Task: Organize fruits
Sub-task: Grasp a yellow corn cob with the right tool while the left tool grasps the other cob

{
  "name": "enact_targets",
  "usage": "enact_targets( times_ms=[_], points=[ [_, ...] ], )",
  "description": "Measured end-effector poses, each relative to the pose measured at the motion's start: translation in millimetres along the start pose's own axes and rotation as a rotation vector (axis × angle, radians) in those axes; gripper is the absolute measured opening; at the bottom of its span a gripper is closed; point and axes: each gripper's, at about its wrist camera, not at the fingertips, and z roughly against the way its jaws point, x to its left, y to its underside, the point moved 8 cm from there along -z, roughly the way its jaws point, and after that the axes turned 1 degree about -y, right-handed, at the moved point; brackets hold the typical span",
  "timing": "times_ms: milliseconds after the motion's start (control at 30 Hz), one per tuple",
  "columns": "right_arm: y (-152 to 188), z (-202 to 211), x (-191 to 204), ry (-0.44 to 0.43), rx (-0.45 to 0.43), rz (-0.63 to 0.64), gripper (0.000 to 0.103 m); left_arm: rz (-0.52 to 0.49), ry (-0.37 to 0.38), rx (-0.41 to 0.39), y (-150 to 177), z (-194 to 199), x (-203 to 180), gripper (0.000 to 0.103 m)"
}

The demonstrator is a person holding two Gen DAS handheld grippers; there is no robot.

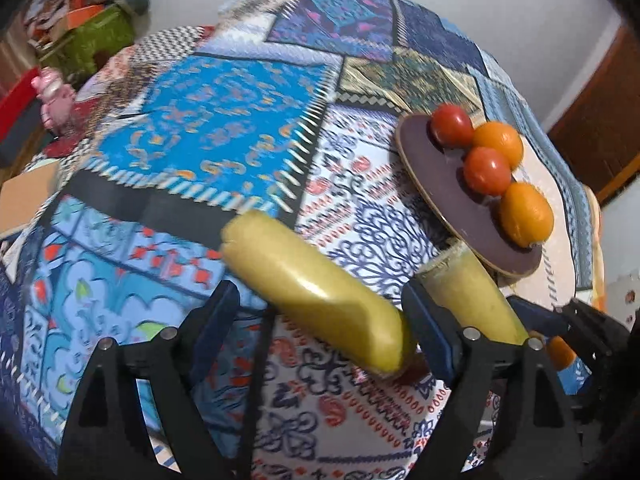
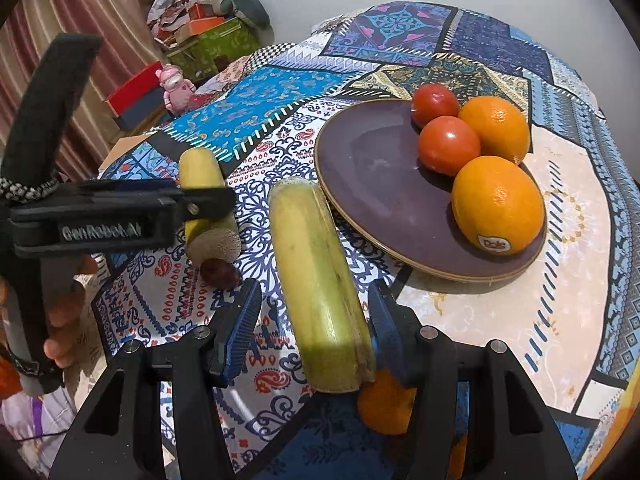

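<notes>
A dark purple plate [image 2: 372,184] on the patterned tablecloth holds two tomatoes [image 2: 448,144] and two oranges [image 2: 498,204]; it also shows in the left wrist view [image 1: 436,176]. My left gripper [image 1: 320,312] is open around one yellow-green banana piece [image 1: 316,288], which lies between its fingers. My right gripper [image 2: 314,320] is open around a second banana piece [image 2: 316,280] that rests against the right finger and points at the plate's rim. A third orange [image 2: 386,404] lies under the right gripper. A small brown fruit [image 2: 220,274] lies by the left banana's cut end.
A pink toy figure [image 2: 174,82] stands off the table's far left edge, by red and blue boxes [image 2: 136,94]. A green box with clutter [image 2: 208,40] sits by the wall. The left gripper body [image 2: 116,216] crosses the right wrist view.
</notes>
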Motion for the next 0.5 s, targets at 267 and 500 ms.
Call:
enact_targets(
  times_ms=[267,500],
  points=[
    [-1.5,-8.6,-1.2,-0.003,0.022,-0.006,0.041,-0.101,0.036,0.023,-0.5,-6.7,-19.0,0.048],
    [-1.5,-3.6,6.8,-0.049,0.018,-0.029,0.035,-0.115,0.042,0.024,-0.2,3.1,4.6,0.035]
  ],
)
